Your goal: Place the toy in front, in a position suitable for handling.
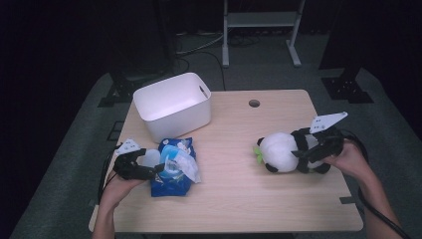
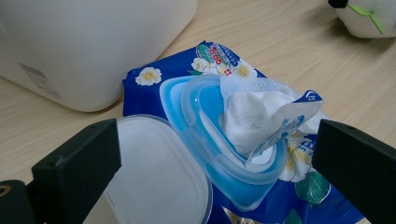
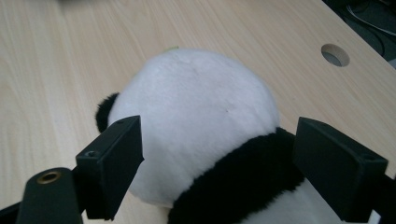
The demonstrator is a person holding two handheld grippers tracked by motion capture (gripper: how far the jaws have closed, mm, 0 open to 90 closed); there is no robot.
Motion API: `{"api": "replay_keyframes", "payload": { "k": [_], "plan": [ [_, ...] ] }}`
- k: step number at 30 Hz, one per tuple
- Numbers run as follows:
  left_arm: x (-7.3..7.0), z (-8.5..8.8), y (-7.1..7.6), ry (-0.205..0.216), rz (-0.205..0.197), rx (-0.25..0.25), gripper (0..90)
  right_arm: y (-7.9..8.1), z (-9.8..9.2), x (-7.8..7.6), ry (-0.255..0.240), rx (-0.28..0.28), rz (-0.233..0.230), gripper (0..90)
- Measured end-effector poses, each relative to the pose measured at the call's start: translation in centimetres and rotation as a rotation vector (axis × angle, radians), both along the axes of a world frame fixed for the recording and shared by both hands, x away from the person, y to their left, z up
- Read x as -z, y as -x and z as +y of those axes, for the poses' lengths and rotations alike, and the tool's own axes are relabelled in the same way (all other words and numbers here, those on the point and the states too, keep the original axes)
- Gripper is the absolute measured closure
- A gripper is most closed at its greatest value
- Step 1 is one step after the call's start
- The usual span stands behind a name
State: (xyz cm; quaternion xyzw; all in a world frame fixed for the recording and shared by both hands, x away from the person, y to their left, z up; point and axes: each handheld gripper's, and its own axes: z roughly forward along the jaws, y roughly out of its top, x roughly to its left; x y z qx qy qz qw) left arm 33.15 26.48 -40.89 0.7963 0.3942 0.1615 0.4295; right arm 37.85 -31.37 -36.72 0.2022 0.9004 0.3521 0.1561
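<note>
From up high, the white tub (image 1: 172, 104) sits at the back of the table (image 1: 239, 199), maybe to put things in. The left claw (image 1: 158, 170) is by the blue wipes pack (image 1: 171, 172), and the right claw (image 1: 300, 153) is at the toy panda (image 1: 286, 152).

In the left gripper view, the pack's lid (image 2: 156, 172) is flipped open and a wipe (image 2: 254, 112) sticks up. The jaws are wide apart and hold nothing.

In the right gripper view, the jaws stand wide on both sides of the panda's neck, not squeezing yet
</note>
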Motion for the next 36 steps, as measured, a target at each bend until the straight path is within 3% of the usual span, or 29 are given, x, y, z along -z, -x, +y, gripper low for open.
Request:
{"api": "replay_keyframes", "payload": {
  "k": [8,19,26,36],
  "plan": [
    [0.1,-0.1,0.0,0.0,0.005,0.005,0.2,-1.7,0.2,0.7,0.083,-0.042,0.017,15.0],
    [0.1,-0.1,0.0,0.002,0.005,0.008,0.2,-3.3,0.5,2.0,0.084,-0.111,0.105,16.7],
    [0.1,-0.2,0.0,0.0,0.007,0.013,0.2,-3.5,1.1,2.4,0.105,-0.132,0.126,24.1],
    [0.1,-0.3,0.0,-0.001,0.007,0.017,0.2,-3.0,1.8,2.4,0.157,-0.134,0.111,39.6]
  ]
}}
